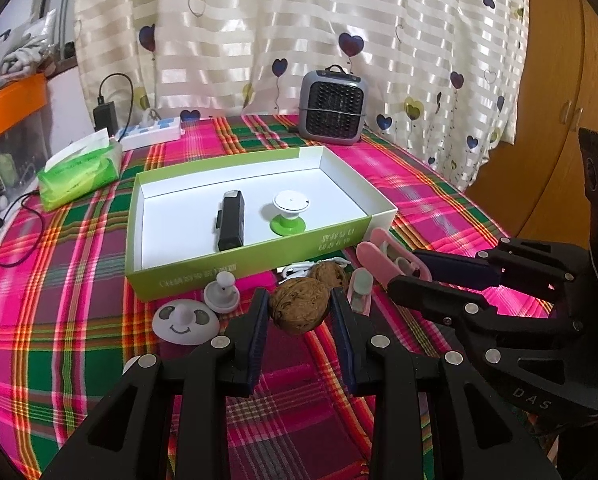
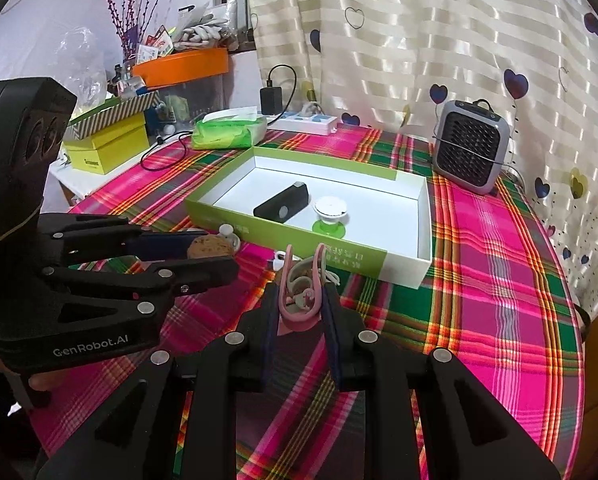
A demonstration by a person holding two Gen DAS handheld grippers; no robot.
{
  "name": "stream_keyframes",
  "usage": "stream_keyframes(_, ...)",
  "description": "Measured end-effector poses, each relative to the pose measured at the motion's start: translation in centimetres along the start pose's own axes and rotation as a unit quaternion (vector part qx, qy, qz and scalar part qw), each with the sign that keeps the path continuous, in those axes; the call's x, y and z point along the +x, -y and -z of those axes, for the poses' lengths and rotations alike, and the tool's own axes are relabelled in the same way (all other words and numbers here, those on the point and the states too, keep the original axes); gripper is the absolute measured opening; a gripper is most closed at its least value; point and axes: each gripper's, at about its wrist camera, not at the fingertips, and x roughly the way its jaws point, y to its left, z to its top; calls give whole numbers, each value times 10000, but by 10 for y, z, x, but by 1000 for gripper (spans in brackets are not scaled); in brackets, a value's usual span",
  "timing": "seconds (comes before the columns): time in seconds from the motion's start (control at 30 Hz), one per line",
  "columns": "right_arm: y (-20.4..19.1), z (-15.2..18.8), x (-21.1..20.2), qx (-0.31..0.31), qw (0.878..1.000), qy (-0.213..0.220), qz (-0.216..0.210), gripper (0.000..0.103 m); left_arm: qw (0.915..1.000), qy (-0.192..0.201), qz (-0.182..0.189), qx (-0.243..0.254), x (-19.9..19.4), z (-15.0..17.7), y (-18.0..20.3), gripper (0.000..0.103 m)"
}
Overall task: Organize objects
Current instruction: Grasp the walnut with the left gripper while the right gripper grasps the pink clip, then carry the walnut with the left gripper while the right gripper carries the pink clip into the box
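Observation:
In the left wrist view my left gripper point(image 1: 299, 300) is shut on a brown walnut point(image 1: 297, 309), just in front of the green box point(image 1: 259, 256). The box has a white inside and holds a black device point(image 1: 231, 220) and a white-and-green knob point(image 1: 289, 212). To the right, my right gripper point(image 1: 405, 270) grips a pink clip-like holder point(image 1: 383, 248). In the right wrist view the right gripper point(image 2: 301, 292) is shut on that pink holder point(image 2: 297, 322), near the box point(image 2: 423, 220). The left gripper point(image 2: 219, 254) with the walnut point(image 2: 209, 246) is at the left.
On the plaid cloth before the box lie a second walnut point(image 1: 331, 274), a white smiling disc point(image 1: 185, 320), a white knob point(image 1: 222, 292), a small pink-and-white piece point(image 1: 361, 292) and a white cable point(image 1: 299, 269). Behind the box are a grey heater point(image 1: 333, 106), a tissue pack point(image 1: 81, 174) and a power strip point(image 1: 151, 132).

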Motion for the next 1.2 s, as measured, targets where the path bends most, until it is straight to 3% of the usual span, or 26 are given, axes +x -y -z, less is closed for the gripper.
stream_keyframes(1.2,12,-35,27,-135,9999,-46,87,22,9997,93,-220,38,10,-32,-24,29)
